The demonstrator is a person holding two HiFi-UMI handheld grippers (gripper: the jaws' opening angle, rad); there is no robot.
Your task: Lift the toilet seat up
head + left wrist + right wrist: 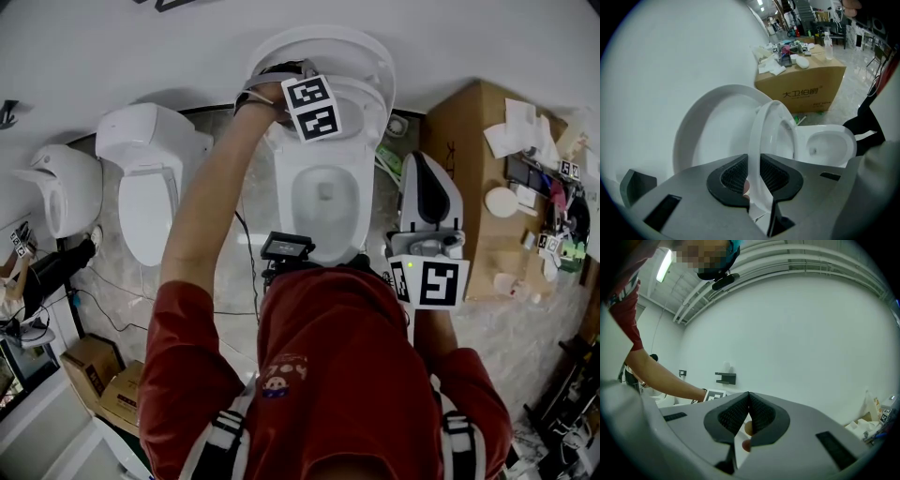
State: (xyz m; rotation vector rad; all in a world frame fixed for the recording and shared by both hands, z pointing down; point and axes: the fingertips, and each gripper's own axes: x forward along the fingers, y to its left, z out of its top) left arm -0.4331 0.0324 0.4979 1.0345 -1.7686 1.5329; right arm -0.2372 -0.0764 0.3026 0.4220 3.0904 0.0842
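Observation:
The white toilet point(323, 202) stands against the wall with its lid point(328, 42) leaning back. My left gripper point(286, 80) is shut on the rim of the toilet seat point(370, 103), which is raised nearly upright, a little short of the lid. In the left gripper view the seat point(761, 131) runs edge-on between the two pads of the left gripper point(753, 176), with the lid point(712, 126) behind and the open bowl point(829, 145) to the right. My right gripper point(417, 164) is held level to the right of the bowl. It is shut point(748, 408) with nothing in it.
Two more white toilets point(145, 178) point(56, 187) stand along the wall at the left. A big cardboard box point(469, 197) with papers and small items on top sits right of the toilet. Smaller boxes point(103, 384) and cables lie on the floor at lower left.

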